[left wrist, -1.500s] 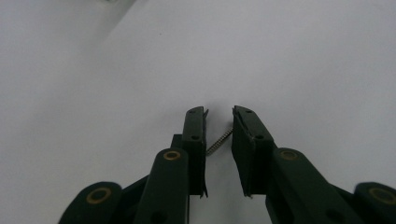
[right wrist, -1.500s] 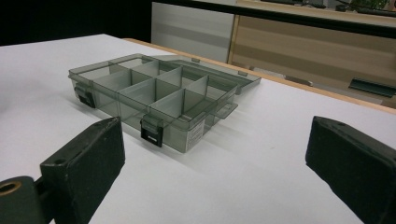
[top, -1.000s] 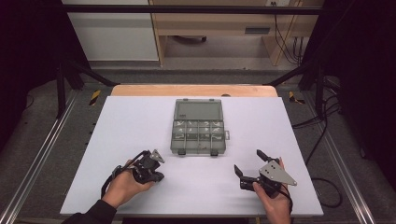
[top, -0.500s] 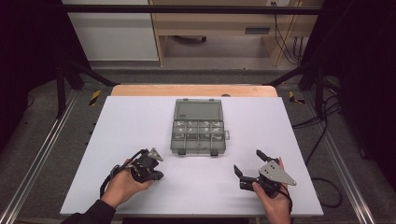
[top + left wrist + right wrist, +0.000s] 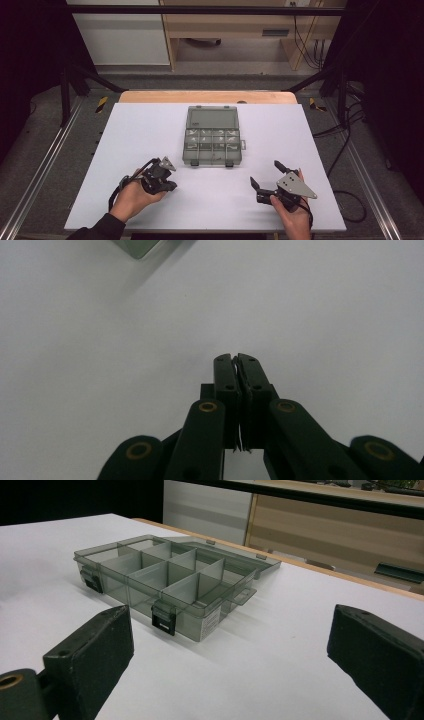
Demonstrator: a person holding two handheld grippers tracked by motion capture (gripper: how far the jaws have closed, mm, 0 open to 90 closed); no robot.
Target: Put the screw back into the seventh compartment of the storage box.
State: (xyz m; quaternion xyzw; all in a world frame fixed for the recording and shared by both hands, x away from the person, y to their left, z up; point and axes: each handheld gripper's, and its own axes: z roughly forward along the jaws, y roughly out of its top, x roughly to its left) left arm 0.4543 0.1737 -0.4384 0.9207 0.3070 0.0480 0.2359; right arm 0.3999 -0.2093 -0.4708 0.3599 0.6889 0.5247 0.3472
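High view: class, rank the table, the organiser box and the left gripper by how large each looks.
1. Table, largest.
2. Organiser box.
3. Left gripper, smallest; it sits nearer the camera, yet looks smaller than the box.

Table bright, surroundings dark; shadows soft.

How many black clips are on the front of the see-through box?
2: one latch at the left end of the organizer box's front wall, the other latch toward its right end, seen from the right gripper view.
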